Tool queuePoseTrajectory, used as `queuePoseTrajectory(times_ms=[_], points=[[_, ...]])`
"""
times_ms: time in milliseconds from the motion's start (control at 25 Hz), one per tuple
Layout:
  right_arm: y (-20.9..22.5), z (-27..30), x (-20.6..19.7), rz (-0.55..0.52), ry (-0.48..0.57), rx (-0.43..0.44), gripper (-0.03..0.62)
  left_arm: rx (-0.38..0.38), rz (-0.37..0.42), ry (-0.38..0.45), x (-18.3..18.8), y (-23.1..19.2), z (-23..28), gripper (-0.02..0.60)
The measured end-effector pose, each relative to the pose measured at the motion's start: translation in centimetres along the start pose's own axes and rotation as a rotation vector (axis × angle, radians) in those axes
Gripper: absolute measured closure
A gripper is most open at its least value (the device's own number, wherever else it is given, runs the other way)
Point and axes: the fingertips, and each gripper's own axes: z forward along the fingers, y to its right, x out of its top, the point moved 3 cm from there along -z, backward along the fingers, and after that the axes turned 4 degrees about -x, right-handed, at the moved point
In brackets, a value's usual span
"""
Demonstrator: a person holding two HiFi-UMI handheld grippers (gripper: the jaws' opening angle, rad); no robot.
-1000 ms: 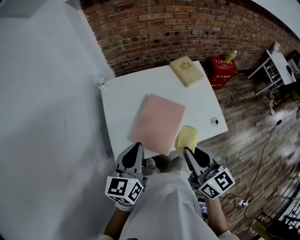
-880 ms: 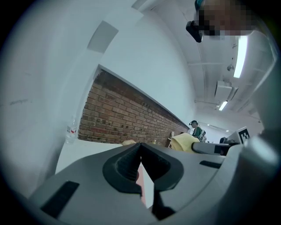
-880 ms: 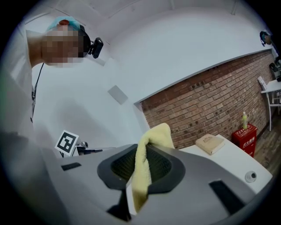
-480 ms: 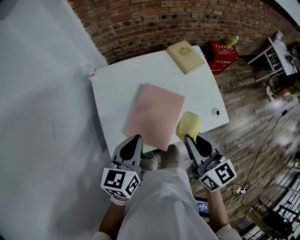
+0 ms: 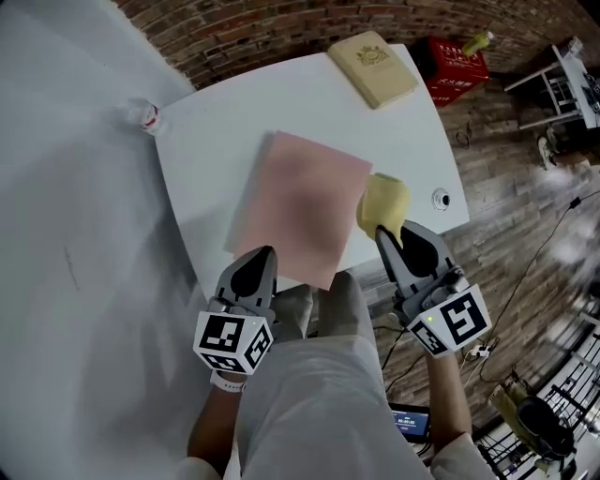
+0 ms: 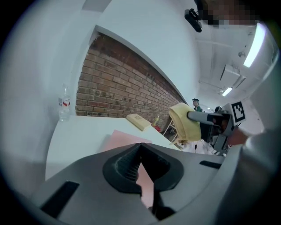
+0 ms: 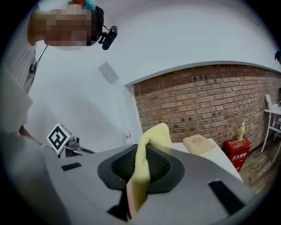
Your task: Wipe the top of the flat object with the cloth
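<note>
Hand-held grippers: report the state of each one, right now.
Left hand-held gripper: closed, nothing between its jaws.
Right hand-held gripper: closed on the yellow cloth.

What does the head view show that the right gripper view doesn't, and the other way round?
Only the head view: the pink sheet lying flat on the white table with its whole top in sight, and a small round fitting near the table's edge.
Only the right gripper view: the right tool seen close up, its jaws shut on the yellow cloth, and a camera by the person's head.
Both: the cloth, the tan book, the red box and the brick wall.
</note>
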Motion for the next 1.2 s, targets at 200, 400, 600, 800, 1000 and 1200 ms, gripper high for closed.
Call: queuePoseTrajectory(times_ms=[200, 400, 600, 800, 1000, 1200], points=[[2.6, 2.5, -1.4, -0.055, -0.044, -0.015, 0.539, 0.02, -0.02, -0.066, -2.5, -2.3, 2.9, 0.563], [4.8, 5.7, -3.4, -0.181, -0.113, -0.027, 0.539, 0.043, -0.024, -0.117, -4.5, -4.3, 4.7, 0.563], [6.7, 8.6, -5.8, -0.229, -0.162, -0.008, 0.54, 0.044, -0.07, -0.166, -6.6, -5.4, 5.8, 0.563], [8.5, 11.6, -8.1, -0.324, -0.23, 0.001, 0.54, 0.072, -0.066, -0.22, -8.3, -6.7, 6.6, 0.563], [10.1, 14.2, -10.9, -0.373, -0.338, 0.025, 0.54, 0.08, -0.088, -0.244, -9.5, -7.2, 6.8, 0.563], [9.8, 15.3, -13.7, -0.444, -0.434, 0.1, 0.539, 0.089, -0.077, -0.274, -9.9, -7.2, 7.1, 0.563]])
